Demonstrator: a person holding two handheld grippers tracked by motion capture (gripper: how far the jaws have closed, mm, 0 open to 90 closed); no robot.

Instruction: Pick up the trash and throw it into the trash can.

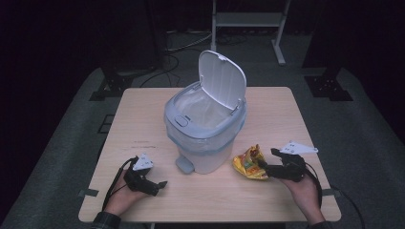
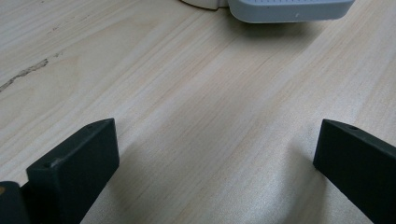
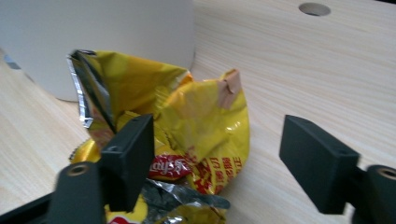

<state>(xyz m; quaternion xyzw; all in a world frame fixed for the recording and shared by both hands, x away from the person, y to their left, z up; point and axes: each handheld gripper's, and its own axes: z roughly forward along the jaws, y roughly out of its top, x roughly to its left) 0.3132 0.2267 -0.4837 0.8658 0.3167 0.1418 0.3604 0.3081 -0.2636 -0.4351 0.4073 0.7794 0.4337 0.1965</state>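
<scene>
the right claw (image 3: 217, 158) is released but partly narrowed around a crumpled yellow snack bag (image 3: 187, 126): one jaw sits against the bag's left side, the other stands clear of its right side with bare wood between, so nothing is pinched yet. it comes in low and level from the near right corner of the table (image 1: 286, 109), which suits a sideways pinch on the bag's raised, crinkled upper part. in the high view the right claw (image 1: 263, 168) points at the snack bag (image 1: 249, 163), which lies on the table near the right edge, just beside the pedal bin (image 1: 205, 129).

the left claw (image 1: 161, 183) rests near the near left corner, jaws spread wide over bare wood with nothing between them. in the left gripper view the left claw (image 2: 215, 163) looks toward the bin's grey foot pedal (image 2: 289, 9), which is probably why it waits there, though it sits well short of the pedal.

the bin stands in the middle of the table with its lid (image 1: 222, 78) tipped up and back, and its plastic liner (image 1: 200, 107) open to the top. the lid hinges at the far right of the rim, so the freest way into the mouth looks to be up and over the near rim. the table's right strip past the bag is open, and so is the near edge between the two hands.
</scene>
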